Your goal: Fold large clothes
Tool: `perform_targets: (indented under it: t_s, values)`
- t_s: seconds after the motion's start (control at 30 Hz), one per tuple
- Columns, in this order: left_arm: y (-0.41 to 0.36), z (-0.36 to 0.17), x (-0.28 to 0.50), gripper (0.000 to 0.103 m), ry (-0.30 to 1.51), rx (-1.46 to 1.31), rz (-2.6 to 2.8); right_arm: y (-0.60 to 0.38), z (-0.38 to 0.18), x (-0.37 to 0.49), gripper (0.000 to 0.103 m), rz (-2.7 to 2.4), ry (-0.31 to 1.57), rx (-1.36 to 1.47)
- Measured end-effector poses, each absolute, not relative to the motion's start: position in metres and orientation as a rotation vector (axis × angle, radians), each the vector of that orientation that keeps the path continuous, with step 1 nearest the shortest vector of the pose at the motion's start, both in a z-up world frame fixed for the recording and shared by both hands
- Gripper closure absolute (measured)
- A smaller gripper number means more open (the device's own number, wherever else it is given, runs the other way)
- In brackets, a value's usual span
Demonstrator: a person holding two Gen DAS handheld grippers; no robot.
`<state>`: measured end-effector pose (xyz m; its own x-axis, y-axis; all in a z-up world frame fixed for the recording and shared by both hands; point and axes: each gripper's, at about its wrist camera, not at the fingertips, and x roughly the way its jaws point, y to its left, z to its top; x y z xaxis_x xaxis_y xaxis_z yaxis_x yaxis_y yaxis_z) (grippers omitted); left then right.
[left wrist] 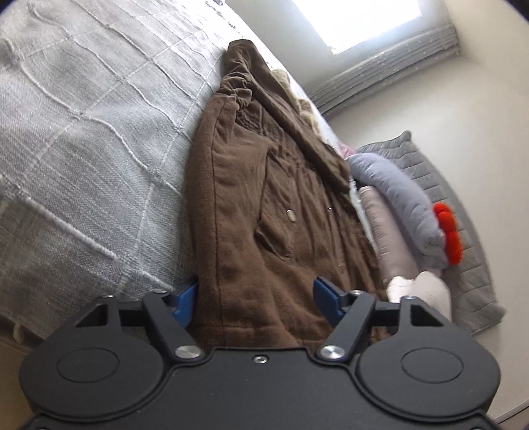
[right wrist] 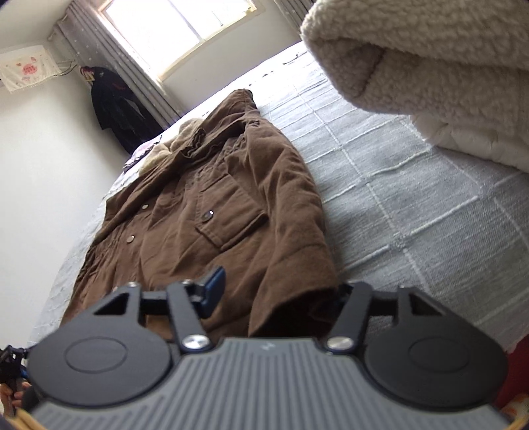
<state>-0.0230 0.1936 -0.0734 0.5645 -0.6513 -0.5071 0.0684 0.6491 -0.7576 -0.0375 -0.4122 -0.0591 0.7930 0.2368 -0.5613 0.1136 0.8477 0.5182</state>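
Observation:
A brown coat (left wrist: 264, 185) lies flat on the bed with its buttoned front up and its collar at the far end. In the left wrist view my left gripper (left wrist: 256, 299) straddles the near hem, and the cloth bulges between its two blue pads (left wrist: 185, 299), which press on it from both sides. The right wrist view shows the same coat (right wrist: 211, 185). There my right gripper (right wrist: 277, 287) is shut on the near sleeve end and hem. One blue pad (right wrist: 215, 281) rests on the cloth; the other is hidden behind the cuff.
A pale grey checked bedspread (right wrist: 413, 198) covers the bed. A cream fleece blanket (right wrist: 429, 59) is piled at the right. Grey pillows (left wrist: 396, 192) with a red item (left wrist: 448, 231) lie beyond the coat. Dark clothes (right wrist: 115, 106) hang beside the window (right wrist: 178, 29).

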Motion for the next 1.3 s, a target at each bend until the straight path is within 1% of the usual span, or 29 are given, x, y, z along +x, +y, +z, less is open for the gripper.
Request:
perform_targets:
  t_s: [0.03,0.07,0.1,0.2,0.27,0.33,0.6,0.8,1.07,1.2,1.3]
  values:
    - [0.191,-0.072,-0.023,0.048,0.886,-0.721,-0.453,-0.411,-0.059,-0.039,0.071,0.06,0.655,0.562]
    - [0.188,-0.069,-0.023,0.059,0.897,-0.674,-0.426,-0.411,-0.059,-0.04,0.079,0.052,0.645,0.558]
    - [0.183,-0.066,-0.023,0.064,0.909,-0.62,-0.392,-0.409,-0.058,-0.041,0.082,0.037,0.637,0.551]
    - [0.169,-0.056,-0.024,0.072,0.922,-0.511,-0.322,-0.397,-0.052,-0.042,0.087,-0.004,0.609,0.498]
    - [0.161,-0.051,-0.025,0.084,0.901,-0.48,-0.302,-0.389,-0.046,-0.043,0.089,-0.012,0.571,0.461]
    - [0.162,-0.043,-0.025,0.087,0.873,-0.506,-0.297,-0.386,-0.035,-0.045,0.09,-0.002,0.521,0.443]
    - [0.162,0.022,-0.009,0.09,0.68,-0.553,-0.306,-0.372,0.032,-0.024,0.091,0.063,0.35,0.355]
    - [0.143,0.063,0.027,0.091,0.559,-0.533,-0.327,-0.355,0.071,0.021,0.092,0.072,0.268,0.302]
    - [0.135,0.107,0.114,0.091,0.452,-0.533,-0.282,-0.365,0.099,0.132,0.092,0.016,0.233,0.307]
    - [0.137,0.109,0.174,0.091,0.447,-0.528,-0.227,-0.377,0.098,0.202,0.092,-0.02,0.264,0.337]
    - [0.14,0.1,0.222,0.091,0.464,-0.522,-0.168,-0.384,0.089,0.251,0.092,-0.056,0.295,0.366]
